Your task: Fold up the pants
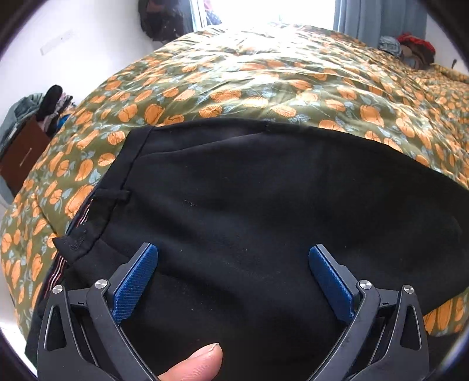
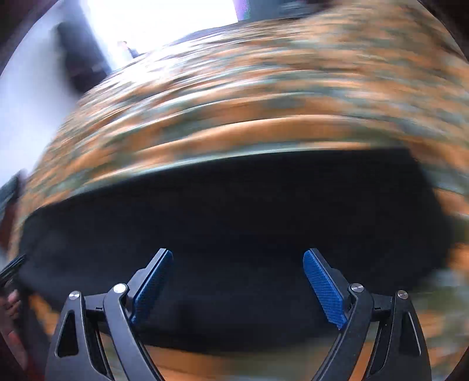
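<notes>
Black pants [image 1: 249, 205] lie flat on a bed with a green and orange flowered cover [image 1: 263, 82]. The waistband with a belt loop [image 1: 112, 195] is at the left in the left wrist view. My left gripper [image 1: 233, 249] is open and empty just above the pants, near the waist end. The right wrist view is blurred by motion. It shows the pants [image 2: 234, 211] as a dark band across the cover [image 2: 263, 96]. My right gripper [image 2: 237, 255] is open and empty above them.
A brown cabinet with piled clothes [image 1: 26, 146] stands left of the bed. More clothes [image 1: 410, 48] lie at the bed's far right. A bright window [image 1: 293, 11] and grey curtain are behind. A thumb [image 1: 193, 363] shows at the bottom.
</notes>
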`<state>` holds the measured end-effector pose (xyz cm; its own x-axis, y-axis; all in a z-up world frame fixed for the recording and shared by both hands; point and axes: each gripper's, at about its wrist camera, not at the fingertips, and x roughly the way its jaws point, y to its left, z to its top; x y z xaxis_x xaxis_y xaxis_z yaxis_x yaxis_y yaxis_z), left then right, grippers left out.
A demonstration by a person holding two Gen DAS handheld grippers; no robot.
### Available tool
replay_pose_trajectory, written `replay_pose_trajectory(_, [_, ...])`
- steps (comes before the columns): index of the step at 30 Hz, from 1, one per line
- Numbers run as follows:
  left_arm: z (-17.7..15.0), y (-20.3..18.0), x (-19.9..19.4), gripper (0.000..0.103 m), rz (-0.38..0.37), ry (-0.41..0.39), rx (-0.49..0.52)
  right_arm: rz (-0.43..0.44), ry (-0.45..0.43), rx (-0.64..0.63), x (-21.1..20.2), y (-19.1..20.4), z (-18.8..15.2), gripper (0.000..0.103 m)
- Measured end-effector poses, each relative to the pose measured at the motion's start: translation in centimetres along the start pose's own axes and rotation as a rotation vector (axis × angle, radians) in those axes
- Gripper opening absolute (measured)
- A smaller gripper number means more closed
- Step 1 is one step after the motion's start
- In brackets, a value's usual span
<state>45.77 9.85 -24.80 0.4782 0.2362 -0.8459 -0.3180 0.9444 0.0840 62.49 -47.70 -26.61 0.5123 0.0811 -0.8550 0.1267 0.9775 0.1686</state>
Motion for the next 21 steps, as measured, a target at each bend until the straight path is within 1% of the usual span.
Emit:
replay_pose_trajectory(1, [0.0, 0.0, 0.0, 0.103, -0.001, -0.001, 0.000, -0.110, -0.013, 0.061, -0.9, -3.9, 0.0, 0.090])
replay_pose_trajectory(2, [0.0, 0.0, 0.0, 0.103, -0.001, -0.001, 0.000, -0.239, -0.018, 0.134, -2.2, -8.1, -0.2, 0.090])
replay_pose_trajectory(3, [-0.1, 0.0, 0.1, 0.103, -0.001, -0.002, -0.001, -0.331, -0.042, 0.205, -3.9, -11.6, -0.6, 0.090])
replay_pose_trajectory(4, [-0.2, -0.1, 0.3, 0.103, 0.000, -0.003, -0.002, -0.343, -0.075, 0.251, -5.4, -13.4, -0.9, 0.090])
replay_pose_trajectory(5, [-0.4, -0.1, 0.5, 0.103, 0.002, -0.005, -0.003, -0.269, -0.143, 0.321, -7.6, -15.7, -1.6, 0.090])
replay_pose_trajectory(6, [-0.5, -0.2, 0.6, 0.103, 0.005, -0.007, -0.004, -0.202, -0.173, 0.358, -8.7, -16.5, -1.8, 0.090])
replay_pose_trajectory(7, [-0.6, -0.2, 0.7, 0.103, 0.008, -0.012, -0.007, -0.062, -0.207, 0.418, -9.5, -17.3, -2.3, 0.090])
replay_pose_trajectory(8, [-0.7, -0.3, 0.8, 0.103, 0.013, -0.019, -0.010, 0.054, -0.220, 0.459, -9.7, -17.7, -2.7, 0.089])
replay_pose_trajectory(9, [-0.8, -0.3, 0.8, 0.103, 0.018, -0.023, -0.012, 0.189, -0.218, 0.507, -9.3, -17.7, -3.0, 0.090])
replay_pose_trajectory(10, [-0.8, -0.3, 0.9, 0.103, 0.021, -0.025, -0.013, 0.356, -0.197, 0.564, -8.0, -17.3, -3.3, 0.089])
replay_pose_trajectory(11, [-0.8, -0.3, 0.9, 0.103, 0.024, -0.025, -0.013, 0.454, -0.174, 0.590, -6.9, -16.7, -3.4, 0.089])
replay_pose_trajectory(12, [-0.8, -0.4, 1.0, 0.103, 0.026, -0.025, -0.012, 0.525, -0.147, 0.602, -5.6, -15.9, -3.2, 0.089])
replay_pose_trajectory(13, [-0.8, -0.3, 1.0, 0.103, 0.026, -0.024, -0.012, 0.555, -0.115, 0.599, -4.2, -15.0, -3.0, 0.087])
replay_pose_trajectory(14, [-0.8, -0.3, 1.0, 0.103, 0.025, -0.024, -0.012, 0.474, -0.069, 0.584, -2.4, -14.1, -2.5, 0.084])
replay_pose_trajectory(15, [-0.8, -0.4, 1.0, 0.103, 0.025, -0.025, -0.012, 0.392, -0.053, 0.594, -1.4, -13.8, -2.3, 0.082])
replay_pose_trajectory(16, [-0.8, -0.4, 1.1, 0.103, 0.024, -0.027, -0.012, 0.346, -0.053, 0.640, -0.5, -14.1, -2.4, 0.077])
replay_pose_trajectory(17, [-0.8, -0.4, 1.0, 0.103, 0.025, -0.029, -0.013, 0.332, -0.074, 0.694, 0.0, -14.4, -2.4, 0.075])
replay_pose_trajectory(18, [-0.9, -0.4, 1.1, 0.103, 0.025, -0.034, -0.013, 0.331, -0.126, 0.754, 0.4, -14.8, -2.2, 0.075])
replay_pose_trajectory(19, [-1.0, -0.4, 1.2, 0.103, 0.026, -0.039, -0.013, 0.321, -0.171, 0.783, 0.6, -15.0, -1.8, 0.066])
replay_pose_trajectory(20, [-1.1, -0.5, 1.3, 0.103, 0.028, -0.048, -0.014, 0.308, -0.194, 0.791, 0.7, -15.0, -1.4, 0.049])
replay_pose_trajectory(21, [-1.1, -0.4, 1.3, 0.103, 0.028, -0.052, -0.014, 0.286, -0.209, 0.789, 0.5, -14.8, -1.1, 0.034])
